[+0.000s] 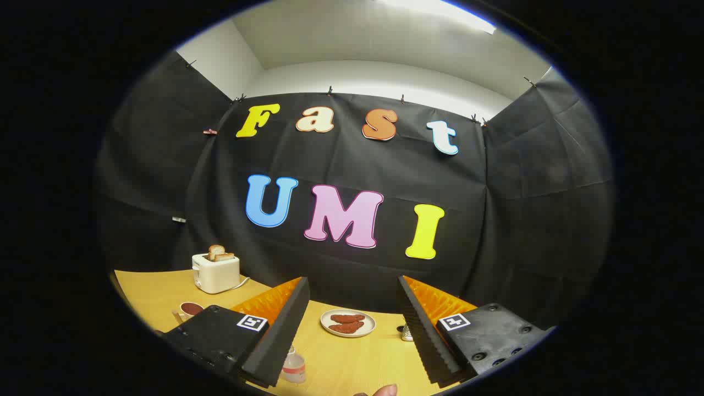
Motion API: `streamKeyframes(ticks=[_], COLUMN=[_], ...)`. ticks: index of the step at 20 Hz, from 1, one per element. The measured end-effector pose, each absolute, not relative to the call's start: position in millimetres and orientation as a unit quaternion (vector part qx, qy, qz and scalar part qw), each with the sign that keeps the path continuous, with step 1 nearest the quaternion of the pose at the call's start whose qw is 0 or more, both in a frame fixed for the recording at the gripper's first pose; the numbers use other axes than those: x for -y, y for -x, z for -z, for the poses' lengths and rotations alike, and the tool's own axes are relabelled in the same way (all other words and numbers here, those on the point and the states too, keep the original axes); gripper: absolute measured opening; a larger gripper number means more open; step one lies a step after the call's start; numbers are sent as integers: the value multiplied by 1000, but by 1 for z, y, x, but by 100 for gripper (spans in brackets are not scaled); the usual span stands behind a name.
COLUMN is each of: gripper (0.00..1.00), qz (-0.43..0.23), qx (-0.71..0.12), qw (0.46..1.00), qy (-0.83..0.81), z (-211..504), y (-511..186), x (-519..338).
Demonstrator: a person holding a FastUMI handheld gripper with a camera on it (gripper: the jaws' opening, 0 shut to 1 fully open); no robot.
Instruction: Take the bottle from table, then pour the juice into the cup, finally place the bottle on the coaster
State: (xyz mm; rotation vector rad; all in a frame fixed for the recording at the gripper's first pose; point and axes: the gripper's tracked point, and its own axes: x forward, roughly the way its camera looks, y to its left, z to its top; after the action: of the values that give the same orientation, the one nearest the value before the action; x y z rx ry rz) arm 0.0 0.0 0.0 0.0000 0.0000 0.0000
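My gripper is open, held high above the wooden table, with nothing between its fingers. A small clear bottle with a reddish band stands on the table just inside my left finger, low between the fingers and partly hidden by that finger. A cup with dark liquid in it stands to the left, beyond the left finger's body. A small silvery object peeks out beside my right finger; I cannot tell what it is.
A cream toaster with toast slices sticking out stands at the back left of the table. A white plate with brown food lies ahead between the fingers. A fingertip of a person's hand shows nearest me.
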Motion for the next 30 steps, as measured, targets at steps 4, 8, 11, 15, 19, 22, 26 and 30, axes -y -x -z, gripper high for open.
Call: streamKeyframes(ticks=[4, 8, 11, 15, 19, 22, 26, 30], gripper=[97, 97, 97, 97, 97, 97, 97, 97], qz=[4, 7, 7, 4, -5, -16, -36, -50], qx=[-8, -10, -9, -9, -8, -8, -13, -22], qw=[1000, 1000, 1000, 1000, 1000, 1000, 999, 997], qy=[-1, 0, -3, -8, -16, -24, -39, -52], z=[7, 8, 9, 12, 15, 25, 49, 86], y=[6, 6, 5, 7, 10, 14, 18, 18], x=[4, 4, 1, -4, -15, -26, -47, -65])
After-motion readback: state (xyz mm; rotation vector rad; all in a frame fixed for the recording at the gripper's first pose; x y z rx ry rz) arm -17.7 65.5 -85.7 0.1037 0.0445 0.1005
